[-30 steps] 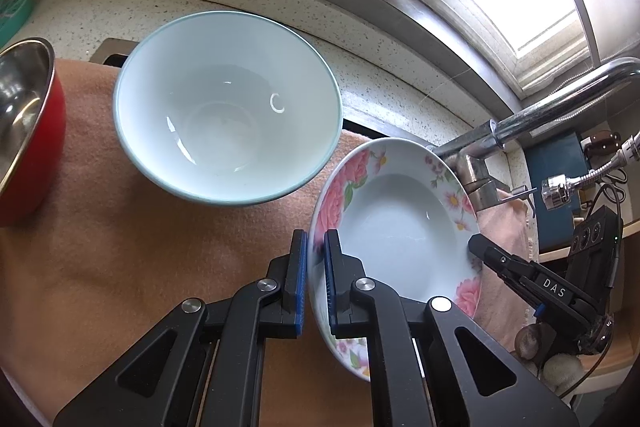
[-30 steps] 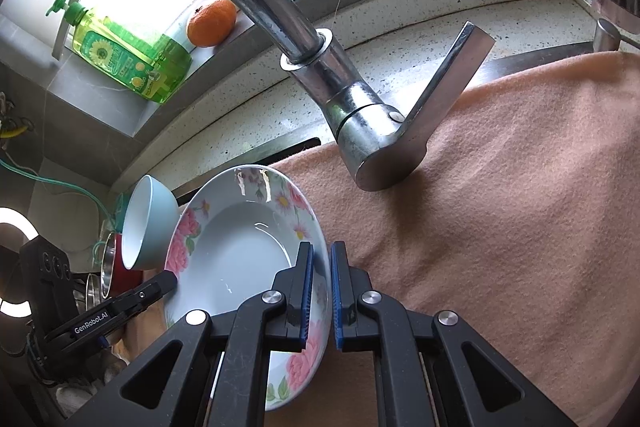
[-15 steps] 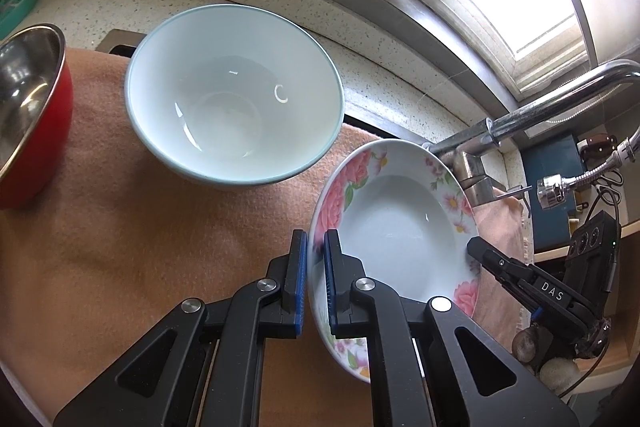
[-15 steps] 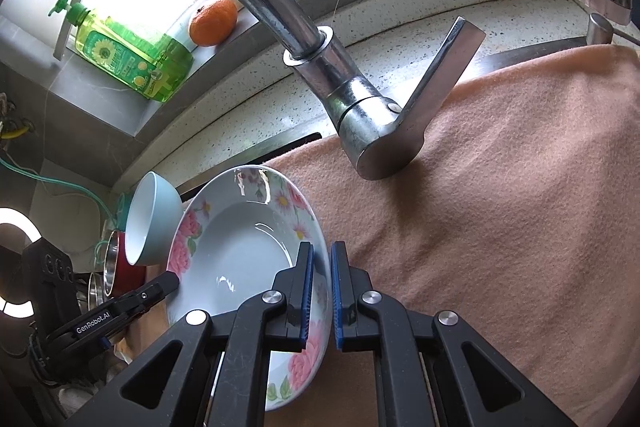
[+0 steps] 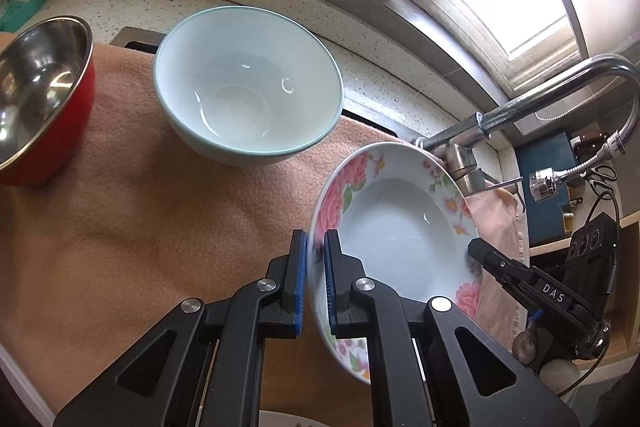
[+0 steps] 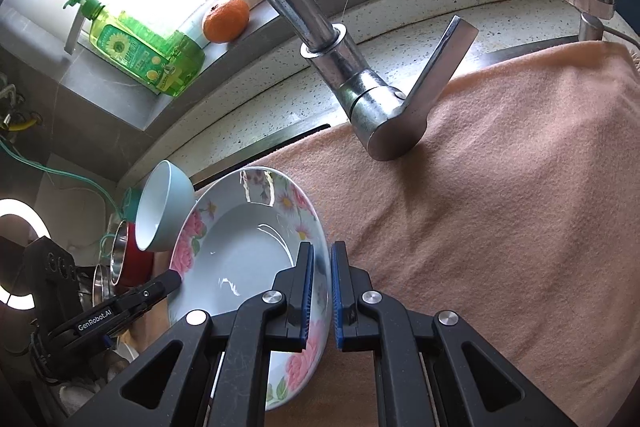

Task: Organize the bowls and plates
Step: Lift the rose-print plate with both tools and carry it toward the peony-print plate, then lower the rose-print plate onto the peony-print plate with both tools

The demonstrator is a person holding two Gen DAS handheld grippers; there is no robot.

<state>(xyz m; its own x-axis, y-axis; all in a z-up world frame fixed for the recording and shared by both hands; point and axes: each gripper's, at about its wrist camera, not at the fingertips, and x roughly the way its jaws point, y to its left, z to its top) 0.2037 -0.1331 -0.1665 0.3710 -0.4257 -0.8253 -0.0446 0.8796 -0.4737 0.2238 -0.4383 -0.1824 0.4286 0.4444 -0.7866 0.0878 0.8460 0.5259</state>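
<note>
A deep plate with pink flowers on its rim (image 5: 396, 223) (image 6: 240, 251) hangs tilted above the peach towel (image 5: 140, 219), held at both sides. My left gripper (image 5: 316, 247) is shut on its left rim. On the opposite rim my right gripper (image 6: 321, 263) is shut too, and shows in the left wrist view as a black arm (image 5: 476, 251). A pale blue bowl (image 5: 248, 83) (image 6: 160, 211) stands on the towel behind the plate. Further left sits a red bowl with a steel inside (image 5: 40, 95).
A chrome tap (image 6: 360, 95) with a lever rises just right of the plate, its spout (image 5: 560, 79) arching overhead. A green soap bottle (image 6: 140, 47) and an orange (image 6: 226, 19) sit on the window sill. The speckled counter (image 6: 248, 115) runs behind the towel (image 6: 500, 207).
In the left wrist view the pale bowl and red bowl have drifted slightly right and up in the picture. The grip on the plate is the same on both sides.
</note>
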